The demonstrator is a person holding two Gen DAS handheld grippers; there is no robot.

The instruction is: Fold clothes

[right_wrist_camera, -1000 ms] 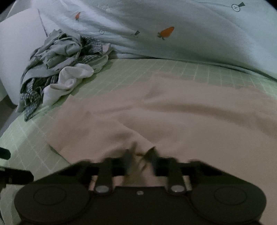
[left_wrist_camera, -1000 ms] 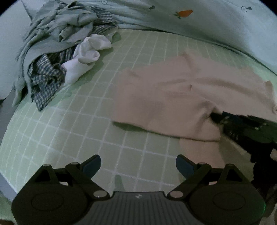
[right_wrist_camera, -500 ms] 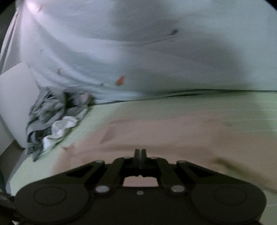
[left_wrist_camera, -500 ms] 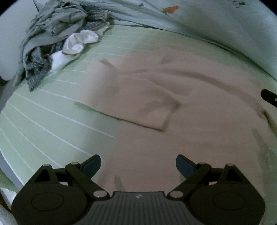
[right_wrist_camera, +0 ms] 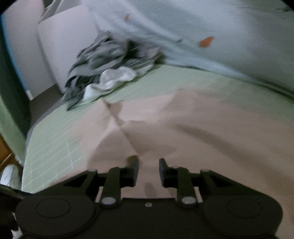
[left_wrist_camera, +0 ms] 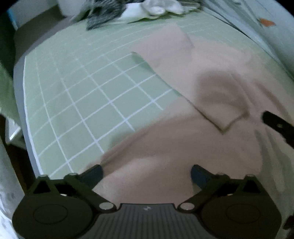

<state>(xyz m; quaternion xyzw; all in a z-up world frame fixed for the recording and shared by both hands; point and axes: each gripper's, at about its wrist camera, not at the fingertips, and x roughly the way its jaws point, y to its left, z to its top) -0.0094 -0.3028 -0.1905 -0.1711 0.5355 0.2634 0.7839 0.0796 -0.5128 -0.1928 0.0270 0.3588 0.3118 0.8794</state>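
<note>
A pale pink garment lies spread on the green checked bed sheet, with one sleeve folded over its body. It also shows in the right wrist view. My left gripper is open, low over the garment's near edge, holding nothing. My right gripper is open with a narrow gap, just above the pink cloth and empty. Its finger shows at the right edge of the left wrist view.
A heap of grey, checked and white clothes lies at the far left corner of the bed, also seen in the left wrist view. A light blue duvet with carrot prints lines the back. The bed's left edge drops to the floor.
My right gripper has opened and let go of the pink cloth, and dropped back down to it. My left gripper has swung leftwards over the garment's edge and stayed open.
</note>
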